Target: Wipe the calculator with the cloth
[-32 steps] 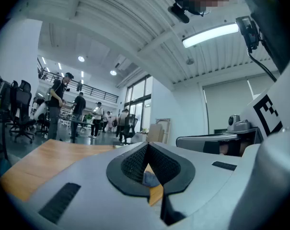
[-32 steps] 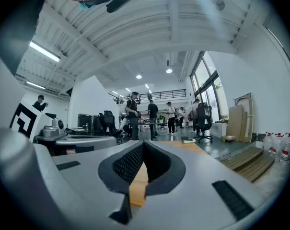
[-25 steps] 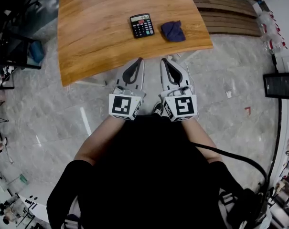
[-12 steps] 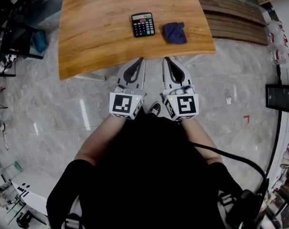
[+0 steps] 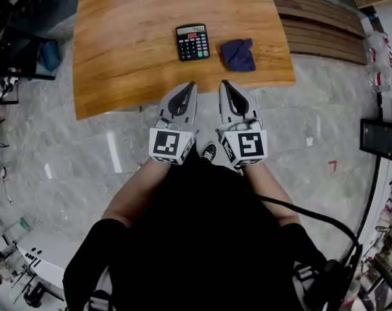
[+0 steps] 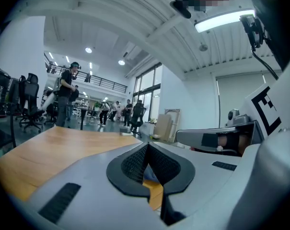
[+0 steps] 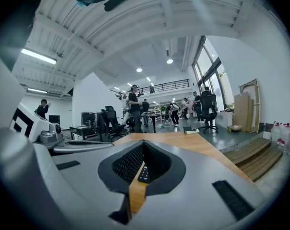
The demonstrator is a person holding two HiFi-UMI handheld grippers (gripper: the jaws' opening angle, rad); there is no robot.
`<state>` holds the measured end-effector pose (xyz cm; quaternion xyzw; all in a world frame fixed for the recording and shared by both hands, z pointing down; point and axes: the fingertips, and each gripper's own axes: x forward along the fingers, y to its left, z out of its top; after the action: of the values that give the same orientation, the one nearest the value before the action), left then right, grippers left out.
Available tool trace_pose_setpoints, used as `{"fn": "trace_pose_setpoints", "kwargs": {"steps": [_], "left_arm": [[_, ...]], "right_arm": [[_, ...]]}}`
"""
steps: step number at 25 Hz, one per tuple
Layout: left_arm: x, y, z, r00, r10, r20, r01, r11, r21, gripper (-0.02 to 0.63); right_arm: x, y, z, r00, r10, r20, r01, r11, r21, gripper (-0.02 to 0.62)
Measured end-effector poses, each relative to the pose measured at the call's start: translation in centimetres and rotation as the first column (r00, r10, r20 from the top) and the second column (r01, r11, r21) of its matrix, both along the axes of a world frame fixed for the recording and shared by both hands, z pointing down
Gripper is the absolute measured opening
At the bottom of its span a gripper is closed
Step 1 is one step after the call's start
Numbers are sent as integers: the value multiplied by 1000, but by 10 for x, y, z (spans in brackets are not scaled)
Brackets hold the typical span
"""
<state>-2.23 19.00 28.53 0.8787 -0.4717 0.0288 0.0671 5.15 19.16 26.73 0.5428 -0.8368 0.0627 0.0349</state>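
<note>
Bench (image 5: 131, 50): wooden top seen from above, on a grey marbled floor (image 5: 66, 148).
Calculator (image 5: 192, 42): black, lying flat near the bench's near edge.
Cloth (image 5: 238, 54): dark blue, crumpled, just right of the calculator, not touching it.
Left claw (image 5: 192, 83): jaws together, tip at the bench's near edge.
Right claw (image 5: 224, 82): alongside, jaws together, below the cloth.

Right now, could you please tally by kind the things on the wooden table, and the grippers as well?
calculator: 1
cloth: 1
grippers, both shut and empty: 2 (left gripper, right gripper)
Total: 4
</note>
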Motion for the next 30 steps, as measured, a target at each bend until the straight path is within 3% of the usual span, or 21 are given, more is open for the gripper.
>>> {"fn": "trace_pose_setpoints", "kwargs": {"steps": [13,22,30], "left_arm": [[-14,-135,53,997,77,13,-75,991,-108,6],[-11,-176,106,996,88,9,-84,973,-216,6],[-13,-197,162,997,67,39,-51,945,-324,6]], "right_arm": [[-16,-137,58,997,45,-60,-52,992,-111,14],[-12,-180,119,995,35,-90,-54,974,-220,14],[-16,-204,189,993,-23,-114,-19,935,-353,14]]}}
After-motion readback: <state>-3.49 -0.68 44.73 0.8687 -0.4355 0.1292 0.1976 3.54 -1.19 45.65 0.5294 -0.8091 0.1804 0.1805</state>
